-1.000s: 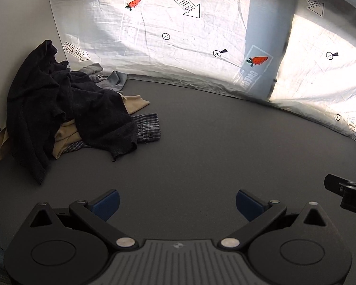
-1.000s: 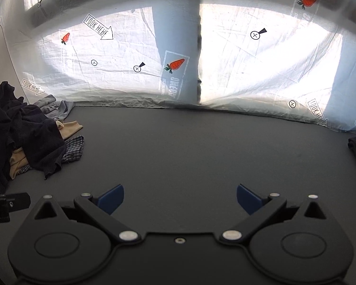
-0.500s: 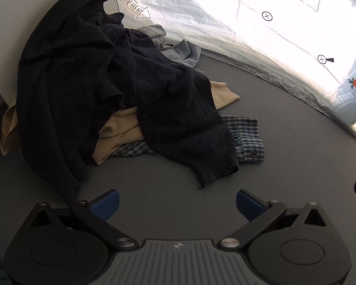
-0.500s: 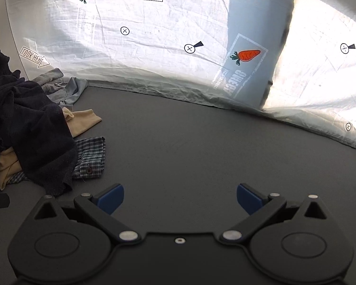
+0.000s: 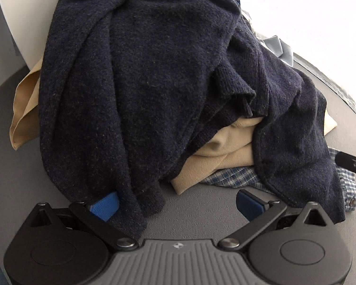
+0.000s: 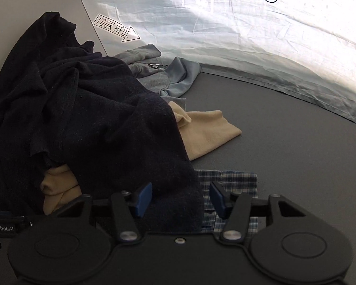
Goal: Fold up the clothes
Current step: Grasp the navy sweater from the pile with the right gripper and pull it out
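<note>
Both grippers have closed in on the clothes pile: right gripper [image 6: 180,199] jaws closing around the navy sweater [image 5: 142,83] hem; left gripper [image 5: 175,204] jaws wide, hem draped over one finger.

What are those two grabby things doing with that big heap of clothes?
A person holds a gripper in each hand over a pile of clothes on the grey table. Both reach for the dark navy knitted sweater on top. The right gripper is closing with the sweater's hem between its jaws, above a blue checked shirt. The left gripper is open at the sweater's lower edge. A beige garment lies underneath. Nothing is folded yet.
</note>
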Motion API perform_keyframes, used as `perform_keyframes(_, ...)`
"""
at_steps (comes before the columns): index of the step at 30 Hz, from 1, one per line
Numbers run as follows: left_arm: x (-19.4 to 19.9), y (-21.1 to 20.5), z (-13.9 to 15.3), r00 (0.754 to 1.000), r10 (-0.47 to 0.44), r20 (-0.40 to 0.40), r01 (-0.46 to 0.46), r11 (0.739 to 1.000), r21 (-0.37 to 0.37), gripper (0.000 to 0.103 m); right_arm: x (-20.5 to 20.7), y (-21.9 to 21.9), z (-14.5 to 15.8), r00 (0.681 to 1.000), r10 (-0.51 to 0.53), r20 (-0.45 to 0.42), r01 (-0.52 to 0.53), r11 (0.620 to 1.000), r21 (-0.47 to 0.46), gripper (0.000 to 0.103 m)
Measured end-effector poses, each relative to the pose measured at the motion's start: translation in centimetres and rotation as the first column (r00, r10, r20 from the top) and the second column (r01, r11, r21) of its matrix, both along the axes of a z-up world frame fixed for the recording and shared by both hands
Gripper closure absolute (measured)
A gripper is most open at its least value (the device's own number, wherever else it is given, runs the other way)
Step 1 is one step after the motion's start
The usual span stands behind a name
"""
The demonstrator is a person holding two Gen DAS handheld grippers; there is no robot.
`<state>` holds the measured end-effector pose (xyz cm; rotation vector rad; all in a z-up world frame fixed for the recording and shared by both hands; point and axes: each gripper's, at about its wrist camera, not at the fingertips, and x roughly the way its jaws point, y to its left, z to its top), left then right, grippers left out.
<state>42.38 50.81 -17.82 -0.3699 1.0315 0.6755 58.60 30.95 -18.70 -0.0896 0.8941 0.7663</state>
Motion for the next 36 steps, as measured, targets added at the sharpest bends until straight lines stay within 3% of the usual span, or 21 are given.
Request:
perform_keyframes(4,0.4,-0.7,-0.9,0.998,-0.043,-0.048,0.045,0.998,0.048,0.000,1.0,2.2,-2.0,0.999,0.044,0.006,-0.044,0.999,0.009,0.048)
perform_keyframes(8,0.7,-0.7,-1.8,0.996,-0.035,-0.080,0.039,0.998,0.046,0.000,1.6,3.2,-3.1,0.996,0.087,0.023,-0.087,0.996,0.010,0.026)
perform_keyframes(10,0.9,-0.7,-2.1,0.996,-0.027,-0.087,0.032,0.998,0.051,0.000,2.2,3.4,-3.7,0.995,0.104,0.006,-0.104,0.994,0.015,0.025)
perform_keyframes(11,1.0,-0.7,-2.2,0.996,-0.022,-0.089,0.027,0.998,0.053,0.000,2.5,3.3,-3.8,0.993,0.113,-0.014,-0.113,0.993,0.025,0.027)
perform_keyframes(13,1.1,-0.7,-2.2,0.996,-0.013,-0.091,0.018,0.998,0.053,0.000,2.9,2.9,-3.7,0.988,0.135,-0.069,-0.131,0.989,0.063,0.050)
perform_keyframes(14,1.1,-0.7,-2.1,0.996,-0.006,-0.089,0.011,0.999,0.045,0.000,2.7,2.7,-3.4,0.989,0.133,-0.069,-0.128,0.989,0.067,0.070)
perform_keyframes(15,1.1,-0.7,-2.1,0.996,0.000,-0.086,0.003,0.999,0.034,0.000,2.5,2.5,-3.1,0.989,0.132,-0.064,-0.128,0.990,0.066,0.083)
perform_keyframes(18,0.9,-0.8,-1.8,0.998,0.026,-0.059,-0.029,0.999,-0.037,0.000,0.4,1.7,-1.9,0.988,0.150,0.036,-0.151,0.988,0.017,0.089)
perform_keyframes(23,-1.3,-1.3,-0.4,0.994,0.106,0.040,-0.096,0.973,-0.212,0.000,-2.8,-1.6,1.9,0.967,0.080,0.242,-0.072,0.997,-0.041,0.090)
perform_keyframes(25,-2.2,-2.5,0.4,0.991,0.118,0.065,-0.101,0.971,-0.218,0.000,-4.5,-3.5,3.8,0.931,0.060,0.361,-0.030,0.996,-0.087,0.091)
perform_keyframes(27,-3.0,-4.5,1.3,0.992,0.106,0.073,-0.090,0.976,-0.198,0.000,-6.1,-5.3,5.2,0.873,0.055,0.484,0.021,0.989,-0.149,0.091)
perform_keyframes(29,-3.7,-6.0,2.2,0.993,0.089,0.084,-0.072,0.981,-0.181,0.000,-7.9,-8.3,6.6,0.795,0.044,0.605,0.104,0.972,-0.209,0.091)
perform_keyframes(33,-4.7,-9.4,3.2,0.993,0.052,0.107,-0.034,0.986,-0.166,0.000,-9.5,-17.2,9.1,0.709,-0.057,0.703,0.305,0.923,-0.233,0.091)
perform_keyframes(36,-5.1,-12.8,3.7,0.992,0.019,0.124,0.001,0.987,-0.163,0.000,-11.4,-24.7,10.2,0.640,-0.098,0.762,0.451,0.851,-0.269,0.091)
